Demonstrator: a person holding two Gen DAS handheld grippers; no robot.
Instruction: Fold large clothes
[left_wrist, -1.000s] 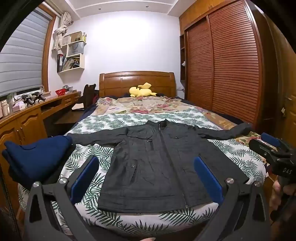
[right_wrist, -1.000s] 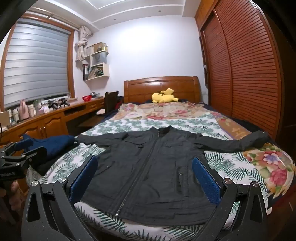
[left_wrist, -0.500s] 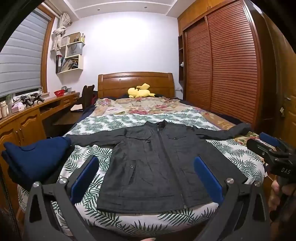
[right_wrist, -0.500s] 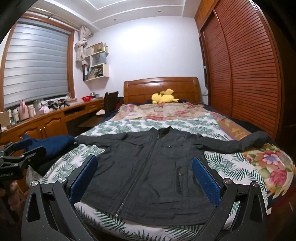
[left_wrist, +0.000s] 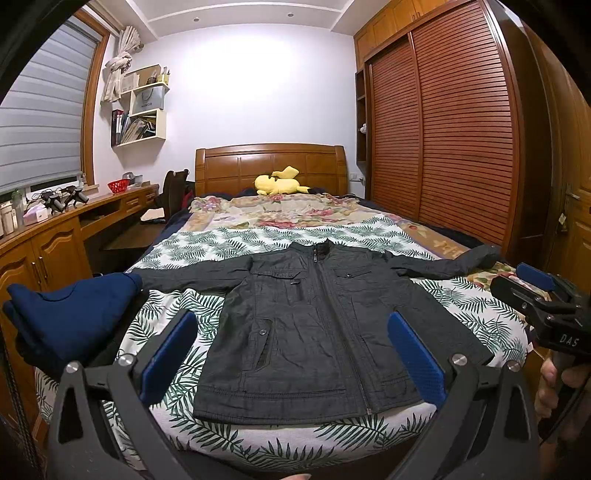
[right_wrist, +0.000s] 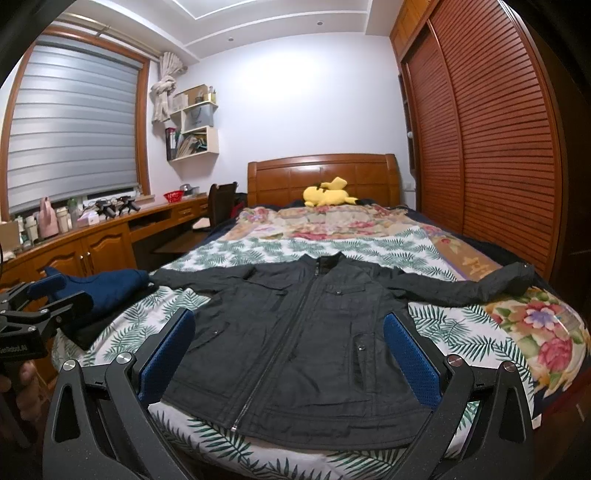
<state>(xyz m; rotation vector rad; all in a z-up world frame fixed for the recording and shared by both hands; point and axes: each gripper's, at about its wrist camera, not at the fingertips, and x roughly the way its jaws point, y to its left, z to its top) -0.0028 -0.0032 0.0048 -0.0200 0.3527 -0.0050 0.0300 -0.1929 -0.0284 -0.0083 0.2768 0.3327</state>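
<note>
**Dark jacket flat on bed, both grippers spread & empty**

Jacket (left_wrist: 317, 332) is dark grey/charcoal, lying front-up on the leaf-print sheet (left_wrist: 236, 243) at the foot end of the bed, collar twd 12 o'clock, hem twd 6. Zipped up the centre, w/ flapped chest pockets, slit side pockets w/ snaps, stitched hem band. Fabric mildly creased. Both sleeves stretched out: one twd 9 o'clock, its cuff reaching the folded navy garment (left_wrist: 74, 314); the other twd 3 o'clock, cuff near the floral quilt edge (right_wrist: 546, 325).

Left gripper (left_wrist: 291, 354) hovers above the hem at 6 o'clock, blue pads wide apart, nothing between them. Right gripper (right_wrist: 288, 350) same: spread, empty, over the hem in its own view. A hand (left_wrist: 554, 387) holds the right gripper's handle at 4 o'clock in left-wrist view.

Yellow plush toy (left_wrist: 280, 181) sits by the headboard at 12 o'clock.
</note>
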